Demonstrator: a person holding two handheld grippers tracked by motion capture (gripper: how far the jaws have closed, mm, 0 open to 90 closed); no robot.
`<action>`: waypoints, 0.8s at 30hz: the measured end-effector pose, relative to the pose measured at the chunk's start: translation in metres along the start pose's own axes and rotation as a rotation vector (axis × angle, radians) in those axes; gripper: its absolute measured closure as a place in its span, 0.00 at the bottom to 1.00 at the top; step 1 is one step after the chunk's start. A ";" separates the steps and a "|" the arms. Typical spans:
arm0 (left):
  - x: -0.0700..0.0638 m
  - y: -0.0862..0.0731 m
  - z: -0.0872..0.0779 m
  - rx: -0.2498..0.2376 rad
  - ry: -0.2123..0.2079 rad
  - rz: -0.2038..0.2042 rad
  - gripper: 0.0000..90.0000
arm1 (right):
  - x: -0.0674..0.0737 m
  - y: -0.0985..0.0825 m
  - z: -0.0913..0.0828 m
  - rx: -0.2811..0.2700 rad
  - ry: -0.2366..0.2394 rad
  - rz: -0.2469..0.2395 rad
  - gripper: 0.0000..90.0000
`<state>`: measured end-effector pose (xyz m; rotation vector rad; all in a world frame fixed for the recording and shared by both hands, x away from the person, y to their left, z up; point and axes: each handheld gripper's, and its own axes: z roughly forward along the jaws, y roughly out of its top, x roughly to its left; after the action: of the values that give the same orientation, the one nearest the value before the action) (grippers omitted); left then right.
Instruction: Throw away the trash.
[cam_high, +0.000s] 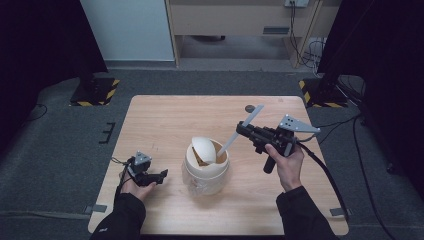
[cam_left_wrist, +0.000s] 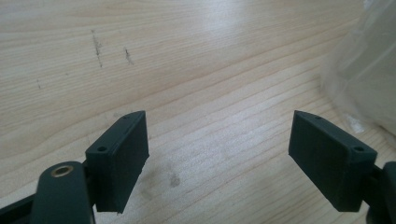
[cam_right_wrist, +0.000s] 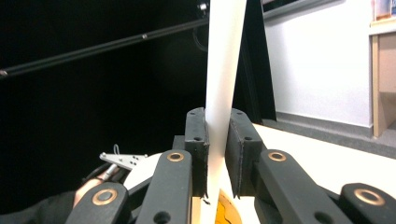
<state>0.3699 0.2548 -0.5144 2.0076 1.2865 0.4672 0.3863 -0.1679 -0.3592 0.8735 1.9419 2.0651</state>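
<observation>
The left gripper (cam_high: 159, 176) rests low on the table (cam_high: 165, 115), jaws wide apart with nothing between them. Just beyond it stands the white tub (cam_high: 205, 172). Past that, the right gripper (cam_high: 242, 129) is clamped on the handle of a white scoop (cam_high: 235, 135), whose lower end dips into the tub. To scoop cleanly, steady the tub and keep the handle from twisting.

Grey carpet floor (cam_high: 60, 165), pale wall panel (cam_high: 127, 27), wooden cabinet (cam_high: 240, 20), black curtains (cam_high: 40, 35) at both sides
</observation>
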 end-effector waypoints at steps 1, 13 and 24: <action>0.000 0.000 0.001 0.004 0.001 0.001 0.22 | 0.000 -0.002 0.002 0.007 -0.001 0.000 0.89; 0.001 -0.001 0.001 0.020 -0.004 -0.003 0.21 | -0.001 -0.032 0.025 0.143 -0.028 -0.031 0.89; 0.001 -0.001 0.002 0.023 -0.007 -0.004 0.21 | 0.001 -0.051 0.038 0.218 -0.030 -0.041 0.87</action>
<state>0.3707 0.2556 -0.5169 2.0232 1.2965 0.4448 0.3921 -0.1288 -0.4085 0.8919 2.1797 1.8319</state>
